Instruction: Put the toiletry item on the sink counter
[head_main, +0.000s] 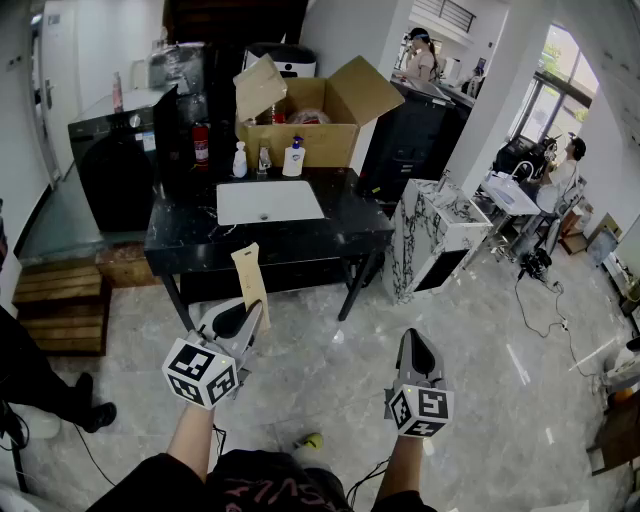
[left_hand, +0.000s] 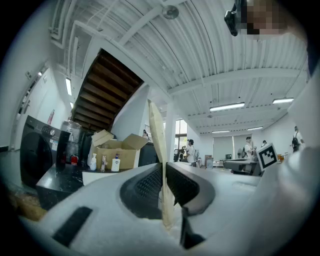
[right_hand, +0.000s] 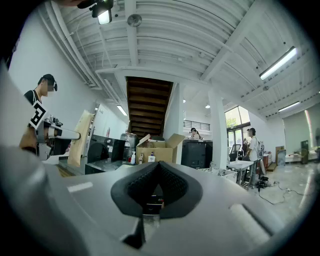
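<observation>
My left gripper (head_main: 255, 312) is shut on a flat tan packet (head_main: 250, 281), the toiletry item, which sticks up from its jaws (left_hand: 159, 145). It hangs in front of the black sink counter (head_main: 180, 225), short of its near edge. The white sink basin (head_main: 268, 201) sits in the counter's middle. My right gripper (head_main: 416, 345) is shut and holds nothing, over the floor to the right; its jaws meet in the right gripper view (right_hand: 157, 170). The packet also shows at the left there (right_hand: 80, 137).
Several bottles (head_main: 291, 158) stand at the counter's back before an open cardboard box (head_main: 300, 125). A marble-patterned cabinet (head_main: 432, 240) stands right of the counter, wooden steps (head_main: 60, 300) to the left. A person (head_main: 420, 55) stands at a far counter, and a small yellow object (head_main: 313, 440) lies on the floor.
</observation>
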